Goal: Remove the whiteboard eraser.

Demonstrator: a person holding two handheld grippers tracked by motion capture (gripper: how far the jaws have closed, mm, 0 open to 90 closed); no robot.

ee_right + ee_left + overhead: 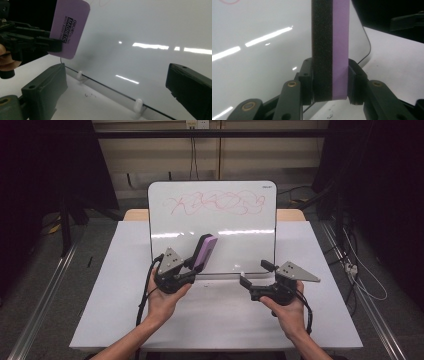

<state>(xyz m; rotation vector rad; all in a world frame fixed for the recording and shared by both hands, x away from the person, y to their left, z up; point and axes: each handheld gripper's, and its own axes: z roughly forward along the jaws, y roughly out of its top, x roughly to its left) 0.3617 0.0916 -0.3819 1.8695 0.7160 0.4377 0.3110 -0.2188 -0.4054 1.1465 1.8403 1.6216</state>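
High view, left to right: my left gripper [192, 266] is clamped on the purple whiteboard eraser [205, 252], which I hold upright, tilted a little, in front of the lower left part of the whiteboard [240, 247]. In the left gripper view the eraser's black felt side faces the board and its purple back faces away; I cannot tell whether felt and board touch. The red scribble [217, 204] runs whole across the top of the board, so I judge the wiping not yet begun: the eraser must go up to the marks and clear them. My right gripper [255, 273] waits with jaws wide apart and nothing between them, near the board's lower right edge. In the right gripper view the eraser's label [68, 29] reads "MAGNETIC"; its smaller lines are too fine to read surely.
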